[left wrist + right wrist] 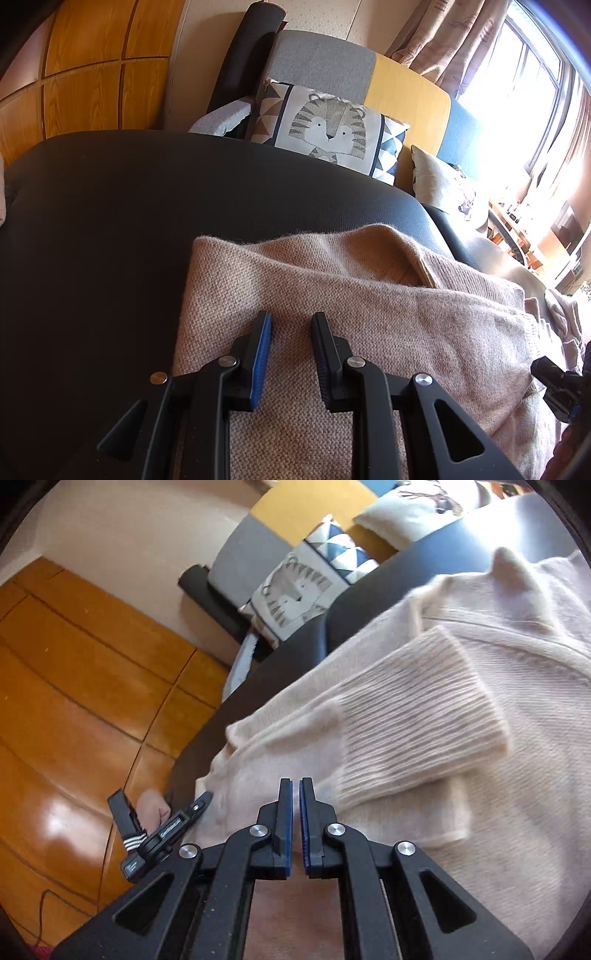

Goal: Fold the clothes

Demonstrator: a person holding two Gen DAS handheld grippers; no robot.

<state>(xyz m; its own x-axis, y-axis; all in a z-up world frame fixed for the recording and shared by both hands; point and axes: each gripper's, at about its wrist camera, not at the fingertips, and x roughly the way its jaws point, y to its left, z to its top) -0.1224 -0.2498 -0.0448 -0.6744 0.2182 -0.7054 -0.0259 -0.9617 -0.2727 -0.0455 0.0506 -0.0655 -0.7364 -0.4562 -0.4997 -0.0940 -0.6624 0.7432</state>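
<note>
A beige knit sweater (332,288) lies partly folded on a black padded surface (110,221). My left gripper (291,321) hovers over the sweater's left part, jaws open with nothing between them. In the right wrist view the same sweater (498,775) shows a ribbed sleeve cuff (417,716) folded across the body. My right gripper (296,781) is above the sweater's near edge, its jaws almost closed with a thin gap and nothing held. The left gripper also shows at the sweater's left edge in the right wrist view (162,830). The right gripper's body shows at the right edge in the left wrist view (561,387).
A tiger-print cushion (328,129) and a pale cushion (447,184) rest on a sofa behind the black surface. A wooden floor (74,701) lies to the left. A bright window (517,92) with curtains is at the right.
</note>
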